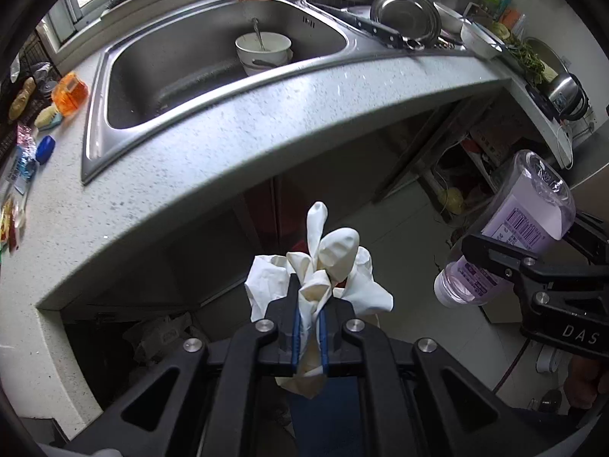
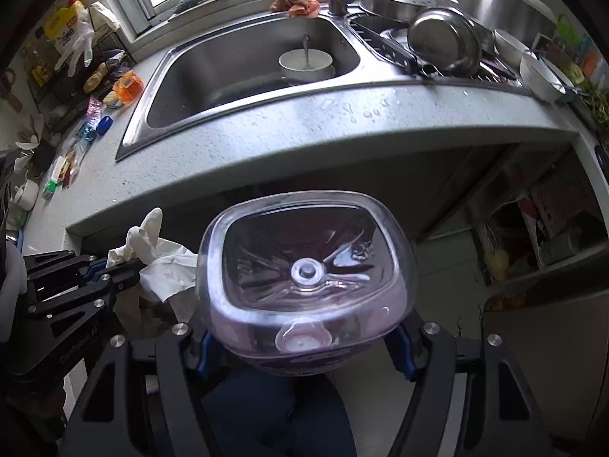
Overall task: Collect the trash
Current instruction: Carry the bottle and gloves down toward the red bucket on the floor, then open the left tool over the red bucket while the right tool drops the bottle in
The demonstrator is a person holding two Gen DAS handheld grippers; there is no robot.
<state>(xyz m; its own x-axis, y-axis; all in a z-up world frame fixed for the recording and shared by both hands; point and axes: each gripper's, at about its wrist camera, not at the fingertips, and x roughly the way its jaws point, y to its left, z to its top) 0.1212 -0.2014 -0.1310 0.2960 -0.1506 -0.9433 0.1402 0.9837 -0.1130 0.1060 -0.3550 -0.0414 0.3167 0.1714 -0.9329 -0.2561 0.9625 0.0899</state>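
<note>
My left gripper [image 1: 309, 304] is shut on a crumpled white glove and tissue [image 1: 335, 262], held in front of the counter edge above the floor. It also shows in the right wrist view [image 2: 125, 264] with the glove and tissue [image 2: 160, 262]. My right gripper [image 2: 304, 346] is shut on an empty clear plastic bottle with a purple label [image 2: 304, 266], its base facing the camera. In the left wrist view the bottle [image 1: 514, 228] hangs cap-down at the right in the right gripper [image 1: 506, 262].
A grey stone counter [image 1: 236, 160] holds a steel sink [image 1: 182, 68] with a white bowl and spoon [image 1: 262, 49]. Wrappers and small items [image 1: 23, 160] lie at its left end. Pots and dishes [image 1: 407, 11] crowd the drainer. An open cabinet space [image 1: 160, 335] lies below.
</note>
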